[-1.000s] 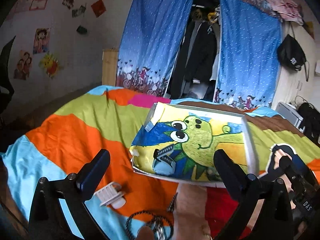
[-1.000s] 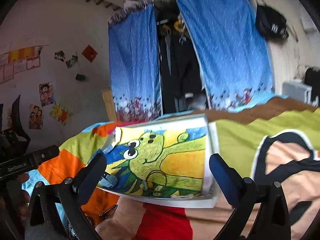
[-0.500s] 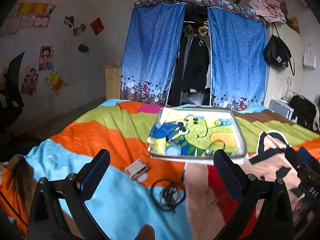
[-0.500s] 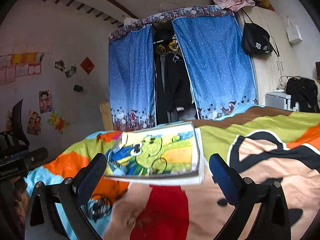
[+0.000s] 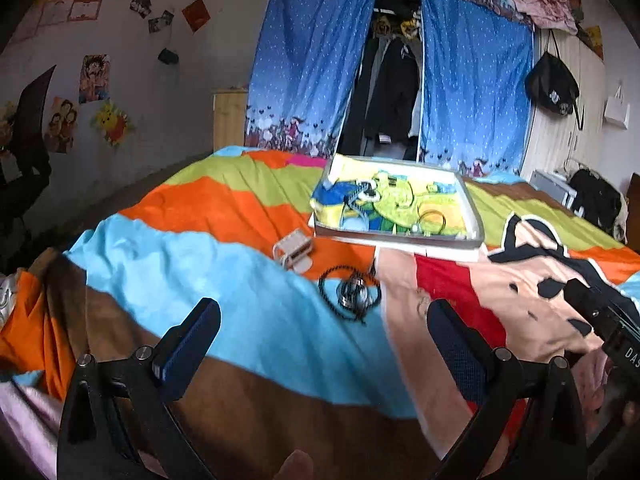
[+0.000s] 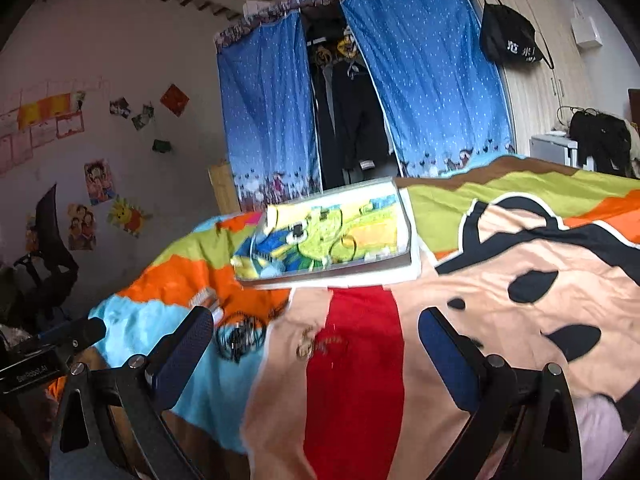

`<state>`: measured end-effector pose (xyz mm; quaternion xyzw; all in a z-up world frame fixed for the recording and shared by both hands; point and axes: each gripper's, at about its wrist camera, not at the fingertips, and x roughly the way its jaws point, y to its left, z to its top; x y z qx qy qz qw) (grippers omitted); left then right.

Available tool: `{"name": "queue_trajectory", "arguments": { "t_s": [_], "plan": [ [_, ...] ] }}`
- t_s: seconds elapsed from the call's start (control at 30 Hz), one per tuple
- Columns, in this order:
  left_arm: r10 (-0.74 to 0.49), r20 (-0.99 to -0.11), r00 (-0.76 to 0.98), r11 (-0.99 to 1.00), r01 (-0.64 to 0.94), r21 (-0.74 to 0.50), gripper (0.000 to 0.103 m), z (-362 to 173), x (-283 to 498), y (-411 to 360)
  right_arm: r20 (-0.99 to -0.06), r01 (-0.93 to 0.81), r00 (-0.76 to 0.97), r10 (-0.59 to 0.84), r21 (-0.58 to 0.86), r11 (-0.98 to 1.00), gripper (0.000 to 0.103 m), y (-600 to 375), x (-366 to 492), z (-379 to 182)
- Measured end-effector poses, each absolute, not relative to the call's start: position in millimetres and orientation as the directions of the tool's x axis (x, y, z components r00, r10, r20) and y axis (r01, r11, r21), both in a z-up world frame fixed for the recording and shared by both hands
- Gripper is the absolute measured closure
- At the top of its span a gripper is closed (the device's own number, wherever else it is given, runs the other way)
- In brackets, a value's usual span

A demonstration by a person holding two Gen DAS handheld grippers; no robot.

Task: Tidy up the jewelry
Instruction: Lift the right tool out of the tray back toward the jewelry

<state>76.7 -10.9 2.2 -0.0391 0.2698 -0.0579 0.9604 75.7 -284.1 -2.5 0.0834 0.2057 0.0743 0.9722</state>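
A shallow tray [image 5: 472,236] [image 6: 405,236] lined with a green cartoon drawing lies on the bed, holding a thin bangle [image 5: 431,220] and a dark chain. In front of it on the bedspread lie a tangled black beaded necklace [image 5: 349,294] [image 6: 238,338], a white clip [image 5: 294,250] and a small gold chain [image 6: 316,346]. My left gripper [image 5: 324,336] hovers open, well short of the necklace, with nothing between its fingers. My right gripper [image 6: 316,344] is likewise open and empty, above the red and peach part of the bedspread.
The bedspread [image 5: 224,200] is colourful with a large cartoon print. Blue curtains [image 5: 312,80] and hanging dark clothes stand behind the bed. A black bag [image 5: 550,86] hangs at the right. The other gripper's body [image 5: 608,320] shows at the right edge of the left wrist view.
Both grippers have pulled back and away from the tray, which now looks smaller and farther. The necklace and clip have come into fuller view. Both grippers stay open.
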Motion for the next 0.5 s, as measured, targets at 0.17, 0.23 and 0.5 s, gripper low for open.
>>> {"name": "queue_trajectory", "arguments": {
  "t_s": [0.17, 0.23, 0.5],
  "plan": [
    [-0.133, -0.597, 0.791, 0.991, 0.093, -0.097, 0.002, -13, 81, -10, -0.476, -0.088, 0.867, 0.149, 0.147, 0.985, 0.0, -270, 72, -17],
    [-0.135, -0.627, 0.768, 0.991, 0.089, -0.104, 0.002, -18, 86, -9, -0.518, -0.088, 0.842, 0.15, 0.142, 0.986, 0.0, -267, 76, -23],
    [-0.124, -0.71, 0.693, 0.992, 0.068, -0.107, 0.002, -35, 106, -2, -0.614, -0.037, 0.775, 0.149, 0.191, 0.981, 0.0, -277, 94, -39]
  ]
}}
